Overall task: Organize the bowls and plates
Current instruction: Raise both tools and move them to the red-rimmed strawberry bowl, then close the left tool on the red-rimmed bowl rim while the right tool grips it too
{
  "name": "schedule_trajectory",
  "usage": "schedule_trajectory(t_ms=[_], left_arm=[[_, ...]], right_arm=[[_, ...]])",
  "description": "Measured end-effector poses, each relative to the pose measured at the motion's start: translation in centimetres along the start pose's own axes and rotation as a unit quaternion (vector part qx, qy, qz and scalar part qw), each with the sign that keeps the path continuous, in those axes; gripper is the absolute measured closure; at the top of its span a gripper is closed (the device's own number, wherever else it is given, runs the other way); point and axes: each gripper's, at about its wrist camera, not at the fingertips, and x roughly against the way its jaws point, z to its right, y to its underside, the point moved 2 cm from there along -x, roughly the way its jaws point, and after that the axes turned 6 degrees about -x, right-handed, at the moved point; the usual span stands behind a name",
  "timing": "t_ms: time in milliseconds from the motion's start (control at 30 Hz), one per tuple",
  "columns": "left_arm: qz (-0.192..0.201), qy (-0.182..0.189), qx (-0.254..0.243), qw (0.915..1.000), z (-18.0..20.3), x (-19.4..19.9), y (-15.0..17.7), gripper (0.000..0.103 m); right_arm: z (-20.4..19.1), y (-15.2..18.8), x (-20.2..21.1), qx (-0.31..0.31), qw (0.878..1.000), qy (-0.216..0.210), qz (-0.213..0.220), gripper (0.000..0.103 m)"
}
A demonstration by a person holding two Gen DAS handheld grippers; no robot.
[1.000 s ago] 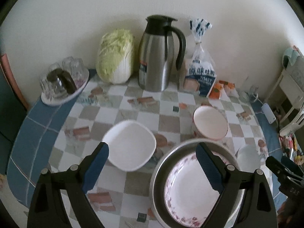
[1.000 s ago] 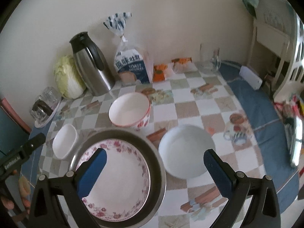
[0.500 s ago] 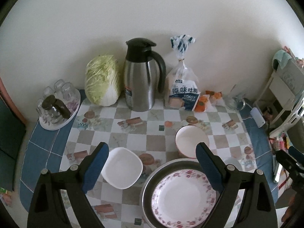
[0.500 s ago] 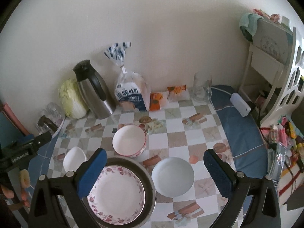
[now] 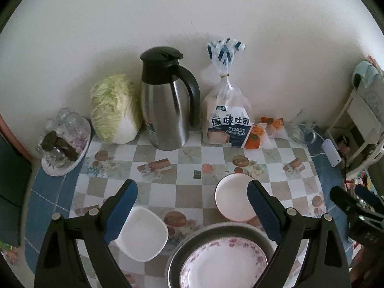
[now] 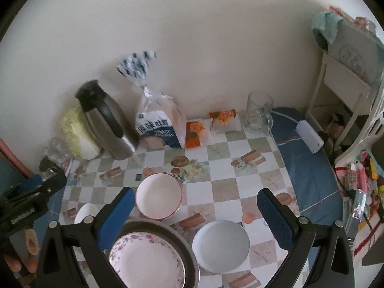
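- Left hand-held gripper (image 5: 192, 212) and right hand-held gripper (image 6: 195, 213) both hang wide apart, holding nothing.
- Nearest on the worktop (image 5: 189, 154): flowered plate (image 5: 223, 264) inside a metal basin (image 5: 213, 231).
- Beside it: square white dish (image 5: 141, 234), round white bowl (image 6: 220, 244), red-rimmed bowl (image 5: 234, 200).
- Farthest: bread bag (image 5: 228, 124) reading "TOAST ORIGINAL", steel thermos jug (image 5: 168, 100).

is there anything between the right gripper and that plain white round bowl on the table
Nothing visible does. The right gripper is open and held above the table, and the white round bowl sits between its fingers in the view, beside the metal basin holding the floral plate.
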Motion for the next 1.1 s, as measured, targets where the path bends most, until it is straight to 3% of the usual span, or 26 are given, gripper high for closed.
schedule_trajectory(t_ms=[333,400,700,767,933,1100], left_arm=[[-0.064,0.028,-0.004,0.9976,2.6,-9.1,1.2,0.01],[-0.078,0.031,-0.005,0.9965,3.1,-10.9,1.8,0.01],[-0.122,0.042,-0.002,0.9916,3.9,-17.0,3.8,0.014],[-0.129,0.045,-0.003,0.9906,4.0,-17.9,4.1,0.026],[-0.147,0.045,-0.005,0.988,4.0,-20.0,4.9,0.03],[-0.158,0.057,-0.001,0.9858,4.0,-21.2,5.4,0.045]], right_arm=[[-0.5,1.2,-9.1,0.013,0.998,0.009,-0.066,0.014],[-0.6,2.0,-10.9,0.013,0.996,0.01,-0.082,0.021],[-1.2,4.4,-17.1,0.034,0.991,0.023,-0.127,0.029],[-1.4,4.7,-18.1,0.038,0.99,0.022,-0.133,0.029],[-2.2,5.4,-20.2,0.052,0.988,0.026,-0.146,0.034],[-2.6,6.0,-21.7,0.06,0.985,0.029,-0.157,0.046]])
